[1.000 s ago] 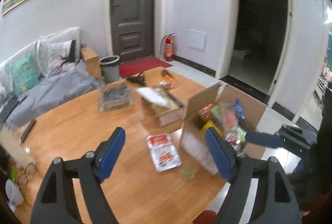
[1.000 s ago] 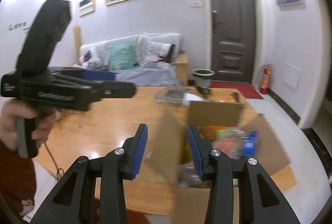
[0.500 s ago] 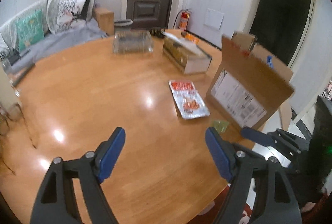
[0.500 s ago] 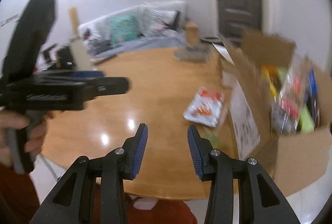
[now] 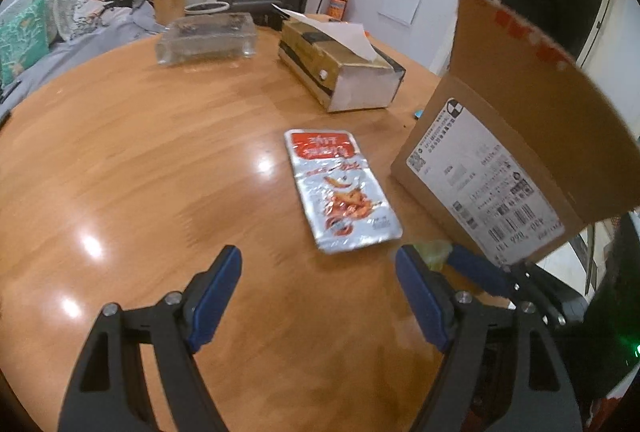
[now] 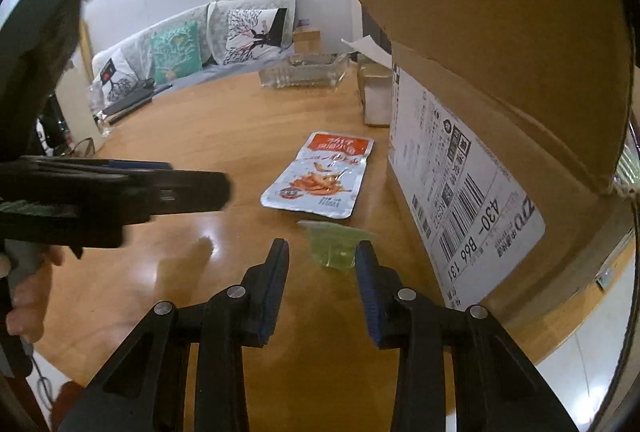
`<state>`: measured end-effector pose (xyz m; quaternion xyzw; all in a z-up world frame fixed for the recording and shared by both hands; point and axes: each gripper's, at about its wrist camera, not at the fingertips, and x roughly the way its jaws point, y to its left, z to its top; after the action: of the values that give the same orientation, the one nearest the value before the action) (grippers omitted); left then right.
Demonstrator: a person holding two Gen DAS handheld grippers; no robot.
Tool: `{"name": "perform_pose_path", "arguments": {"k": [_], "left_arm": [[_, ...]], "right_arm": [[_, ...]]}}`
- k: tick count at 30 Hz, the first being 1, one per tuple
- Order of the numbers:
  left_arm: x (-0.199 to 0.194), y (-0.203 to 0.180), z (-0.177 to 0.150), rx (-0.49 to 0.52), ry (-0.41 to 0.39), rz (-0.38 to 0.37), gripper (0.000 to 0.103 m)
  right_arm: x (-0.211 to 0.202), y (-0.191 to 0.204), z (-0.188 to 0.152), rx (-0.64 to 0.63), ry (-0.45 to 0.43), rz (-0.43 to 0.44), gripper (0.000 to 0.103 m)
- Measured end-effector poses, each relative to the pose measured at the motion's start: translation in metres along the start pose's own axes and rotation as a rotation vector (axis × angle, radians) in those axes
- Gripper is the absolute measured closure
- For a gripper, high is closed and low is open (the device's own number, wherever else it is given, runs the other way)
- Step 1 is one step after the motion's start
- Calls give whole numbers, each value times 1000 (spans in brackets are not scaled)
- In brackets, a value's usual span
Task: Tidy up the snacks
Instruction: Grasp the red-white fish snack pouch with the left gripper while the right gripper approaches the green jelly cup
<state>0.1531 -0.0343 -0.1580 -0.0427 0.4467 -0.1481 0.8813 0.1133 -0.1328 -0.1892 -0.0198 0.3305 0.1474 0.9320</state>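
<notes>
Right wrist view: cardboard box (image 6: 500, 135) label reads "430-B66 131"; right tool (image 6: 322, 262) closing, empty; left tool (image 5: 318, 286) spread.

My round wooden table (image 5: 152, 167) is shining glossy orange-brown; the silver-and-red foil snack pouch (image 5: 340, 187) is glinting, the brown cardboard box (image 6: 500, 79) is looking matt, its white paper label (image 6: 460, 183) smooth.

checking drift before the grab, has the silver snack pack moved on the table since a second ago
No. The pack lies flat beside the cardboard box, short of the tissue box, as before; only the cameras dropped closer.
</notes>
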Motion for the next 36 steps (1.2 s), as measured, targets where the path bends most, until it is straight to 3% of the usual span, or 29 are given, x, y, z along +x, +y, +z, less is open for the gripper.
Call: {"name": "perform_pose_path", "arguments": {"k": [5,10,15,17,23,27,29,31,36], "left_arm": [[26,-7,20,0,35,-12,26],[57,-17,34,23,95,20,26],[69,-20,36,28,94,51,28],[70,-22,36,51,87,81,44],[66,-18,33,85,69,144,75],[66,-15,35,57,78,114,73],[66,-17,35,55,81,99,52],[64,-22,34,63,68,90,39],[64,-34,40,73,55,90,26]], "right_arm": [[3,-15,6,39,-17,-4,74],[12,-18,13,21,6,58,63],[16,-17,11,15,-21,27,66],[17,-17,11,9,-23,21,68],[9,-23,5,19,-7,42,69],[2,-24,2,32,-16,25,69],[-5,-26,1,35,-29,4,69],[-9,-31,-1,50,-35,-1,69],[-16,-34,-7,56,-46,-14,71]]}}
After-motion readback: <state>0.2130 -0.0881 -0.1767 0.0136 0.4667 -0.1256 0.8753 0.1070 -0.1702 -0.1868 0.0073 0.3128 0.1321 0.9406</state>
